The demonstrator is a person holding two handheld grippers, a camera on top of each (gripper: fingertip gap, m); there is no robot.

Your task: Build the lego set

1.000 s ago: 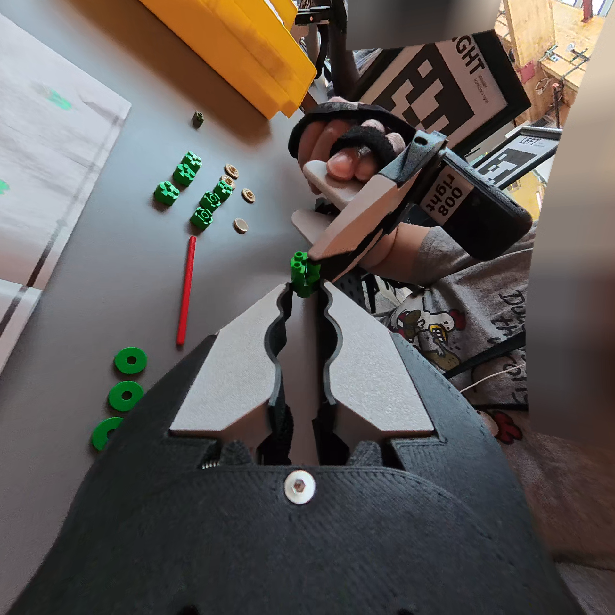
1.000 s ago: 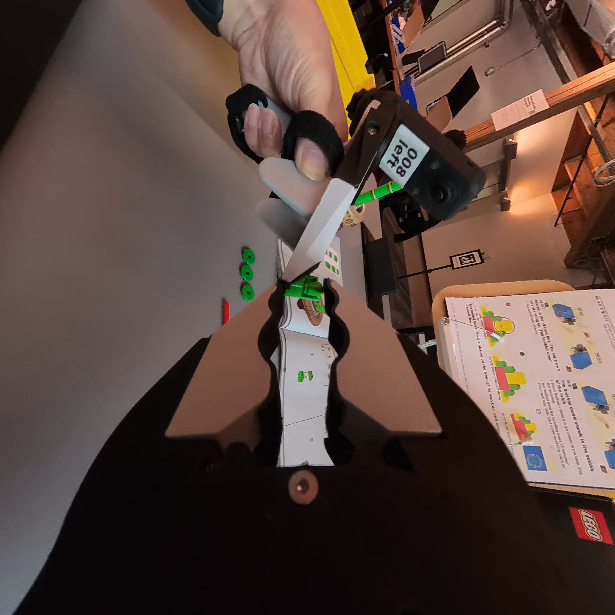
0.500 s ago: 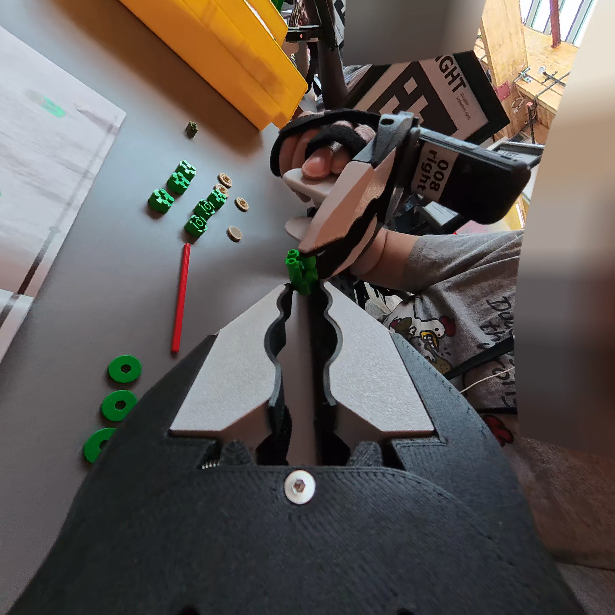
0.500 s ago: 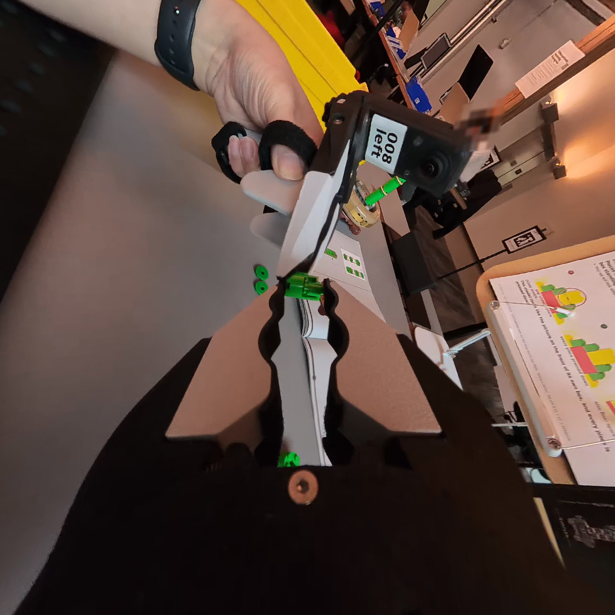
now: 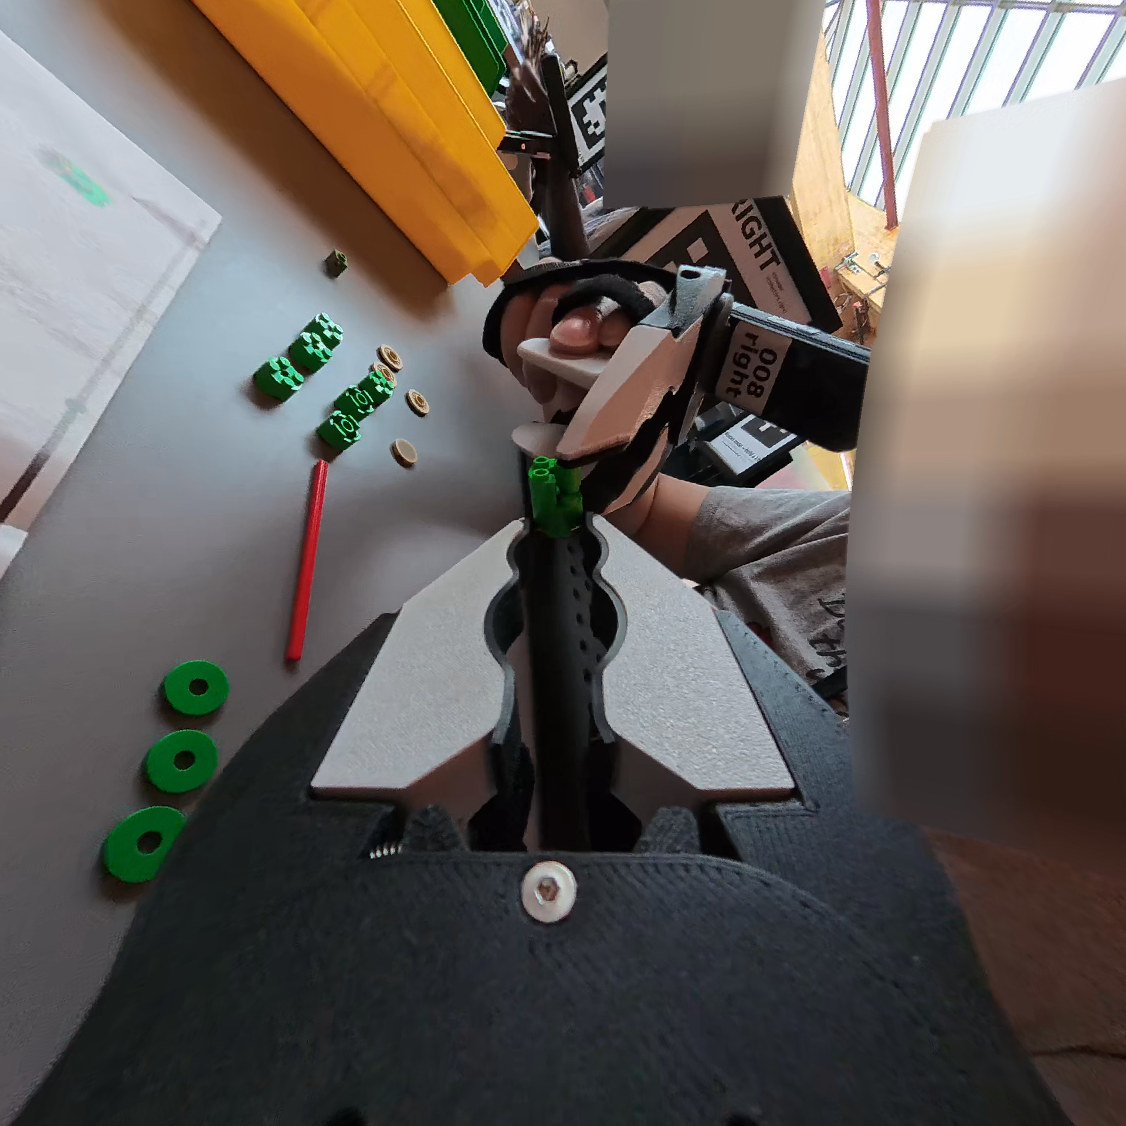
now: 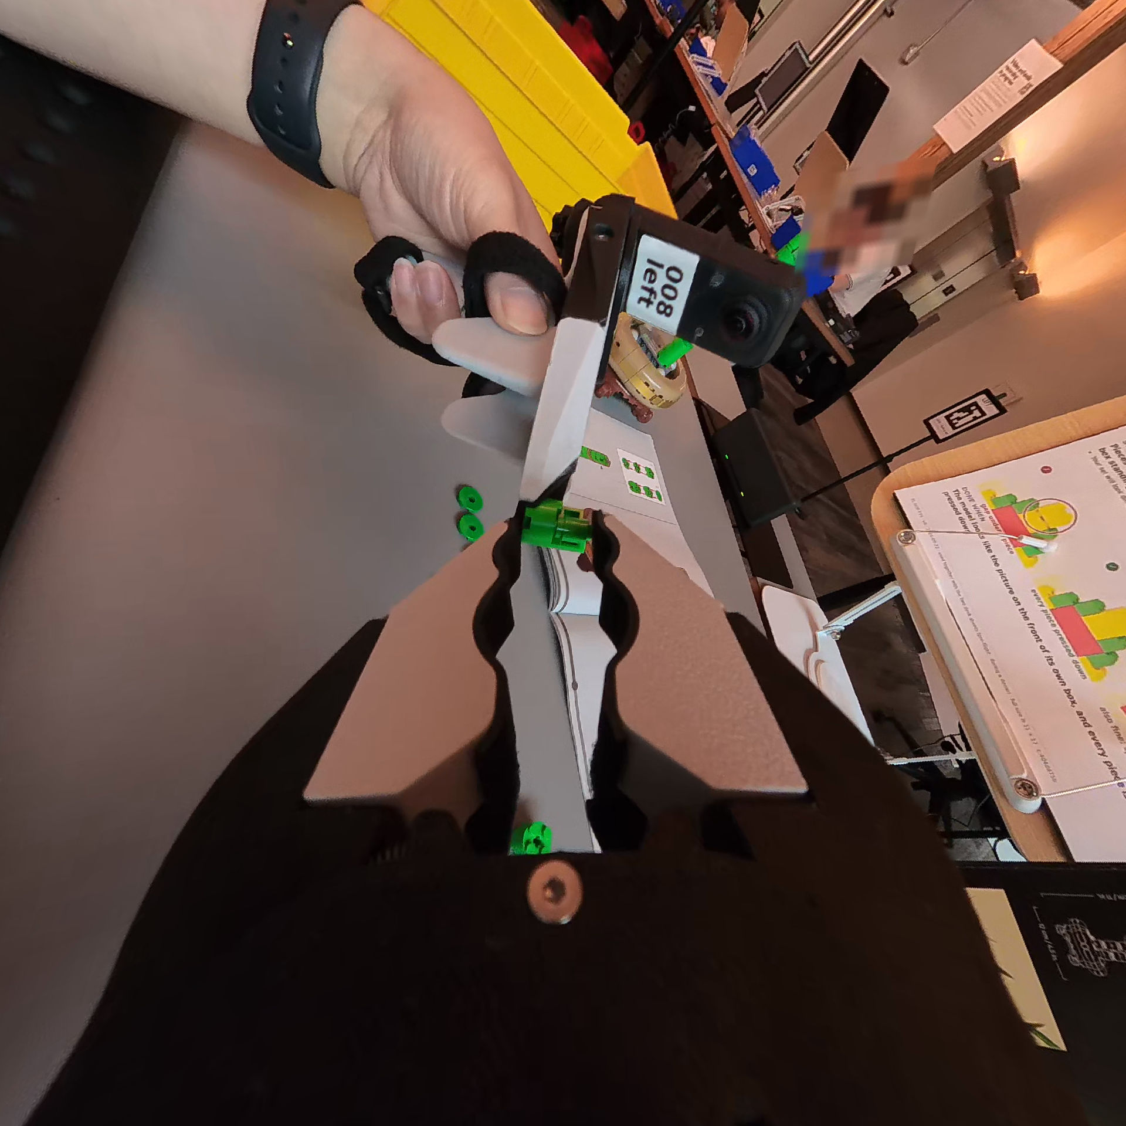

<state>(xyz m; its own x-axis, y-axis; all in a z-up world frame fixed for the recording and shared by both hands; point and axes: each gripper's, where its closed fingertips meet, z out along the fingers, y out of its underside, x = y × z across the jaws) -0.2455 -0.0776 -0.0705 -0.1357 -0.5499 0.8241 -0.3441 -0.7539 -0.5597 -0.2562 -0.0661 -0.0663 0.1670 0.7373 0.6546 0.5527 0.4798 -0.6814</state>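
The green lego piece [image 5: 553, 499] is sitting pinched at the very tips of both grippers at once, held in the air above the near edge of the grey table [image 5: 183, 548], so the coming move is turning on how its two halves are lining up along one axis. Starting at the left of the left wrist view, three green discs [image 5: 183, 760] are lying in a row near the camera, a red rod [image 5: 308, 560] is lying beside them with its long axis running near to far, and farther off a cluster of green round bricks [image 5: 317, 378] and tan studs [image 5: 402, 402] is lying in front of the yellow bin [image 5: 390, 122]. In the middle, the left gripper [image 5: 554, 527] is showing its jaws drawn nearly together, gripping the lower end of the piece, whose long axis is pointing straight away from the jaws. To the right, the right gripper [image 5: 570, 457] is reaching in from the far right, angled down, and meeting the piece's upper end.

In the right wrist view the piece [image 6: 555, 524] is lying crosswise between the right gripper's [image 6: 557, 527] narrowly parted jaws, which are clamping it, while the left gripper [image 6: 536, 487] is coming down from above left onto its left end. Neither is nearer; both are touching it. An instruction booklet [image 6: 585, 609] is lying beyond on the table, and I judge a straight push together is what is needed
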